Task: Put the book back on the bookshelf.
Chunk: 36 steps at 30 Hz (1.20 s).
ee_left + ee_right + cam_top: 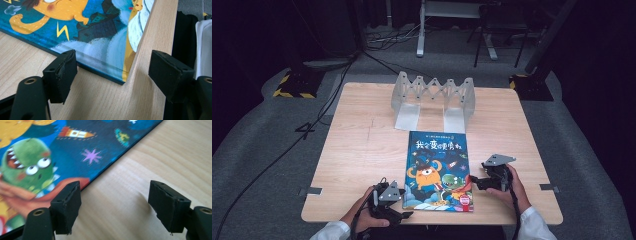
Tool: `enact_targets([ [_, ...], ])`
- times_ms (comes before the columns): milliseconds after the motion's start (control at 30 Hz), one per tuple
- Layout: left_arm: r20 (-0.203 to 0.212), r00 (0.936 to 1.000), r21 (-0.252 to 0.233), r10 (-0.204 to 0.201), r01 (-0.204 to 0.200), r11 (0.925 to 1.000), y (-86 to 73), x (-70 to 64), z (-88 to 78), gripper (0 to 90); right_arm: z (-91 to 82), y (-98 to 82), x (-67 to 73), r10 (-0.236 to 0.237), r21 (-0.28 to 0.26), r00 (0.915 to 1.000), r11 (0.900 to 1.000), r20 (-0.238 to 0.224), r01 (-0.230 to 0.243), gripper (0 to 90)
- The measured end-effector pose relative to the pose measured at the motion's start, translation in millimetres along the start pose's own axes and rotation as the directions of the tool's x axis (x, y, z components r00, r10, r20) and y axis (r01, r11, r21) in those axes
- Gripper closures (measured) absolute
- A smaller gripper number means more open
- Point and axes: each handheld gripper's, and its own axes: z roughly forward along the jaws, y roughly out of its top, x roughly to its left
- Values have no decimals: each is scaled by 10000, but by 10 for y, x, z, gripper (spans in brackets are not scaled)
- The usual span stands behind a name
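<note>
A colourful picture book (437, 170) lies flat on the wooden table (362, 150), near its front edge, cover up. My left gripper (406, 214) sits at the book's near left corner. In the left gripper view its jaws stand apart (113, 57), with the book's corner (95, 30) between them and neither pad pressing on it. My right gripper (473, 181) is at the book's right edge, low on the table. Its jaws (115, 185) are open; the left jaw reaches the edge of the book (75, 150), and the right jaw hangs over bare wood.
A grey metal accordion bookstand (433, 97) stands at the back of the table, just beyond the book's top edge. The table's front edge (160, 30) runs close by the left gripper. Cables and stand feet lie on the grey floor around the table.
</note>
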Motion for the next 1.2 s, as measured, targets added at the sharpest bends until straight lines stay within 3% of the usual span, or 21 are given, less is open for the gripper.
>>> enact_targets([
  [133, -312, 9993, 108, 185, -182, 9998, -27, -20, -25, 226, -94, -73, 64, -250, 239, 9987, 9994, -436, 260, 267],
  [333, -978, 9947, 170, -307, 325, 9993, -188, 91, -202, 208, -264, -196, 187, -543, 713, 9948, 9956, -866, 605, 265],
  [467, -1521, 9856, 50, -745, 761, 9971, -251, 228, -269, 202, -380, -241, 311, -876, 1350, 9894, 9855, -1158, 1030, 275],
  [633, -1796, 9787, 13, -995, 1014, 9948, -157, 280, -179, 199, -449, -195, 439, -1072, 2270, 9854, 9644, -1323, 1354, 363],
  [700, -1670, 9824, 56, -842, 863, 9963, -100, 241, -120, 199, -466, -173, 487, -1128, 2636, 9834, 9533, -1419, 1474, 383],
  [767, -1646, 9829, 55, -822, 843, 9964, -66, 200, -78, 191, -485, -151, 542, -1239, 3097, 9797, 9358, -1573, 1681, 393],
  [967, -1773, 9795, 46, -959, 982, 9952, -47, 147, -57, 190, -508, -90, 651, -1474, 3992, 9731, 8930, -1770, 2078, 490],
  [1000, -1776, 9797, 48, -925, 948, 9955, -44, 140, -52, 190, -506, -74, 658, -1514, 4156, 9722, 8840, -1788, 2142, 507],
  [1033, -1750, 9804, 40, -905, 926, 9957, -38, 130, -45, 190, -495, -37, 684, -1549, 4470, 9701, 8659, -1870, 2245, 555],
  [1067, -1730, 9806, 46, -916, 938, 9956, -34, 120, -39, 190, -495, -37, 684, -1549, 4470, 9701, 8659, -1870, 2245, 555],
  [1100, -1669, 9822, 55, -865, 887, 9960, -28, 114, -30, 190, -490, -20, 698, -1615, 4630, 9683, 8550, -1907, 2338, 583],
  [1133, -1639, 9830, 77, -830, 854, 9963, -12, 99, -11, 177, -475, 26, 733, -1810, 4940, 9616, 8291, -2063, 2620, 651],
  [1200, -1611, 9837, 78, -804, 827, 9965, -5, 93, -3, 172, -446, 62, 754, -1993, 5054, 9545, 8136, -2218, 2873, 673],
])
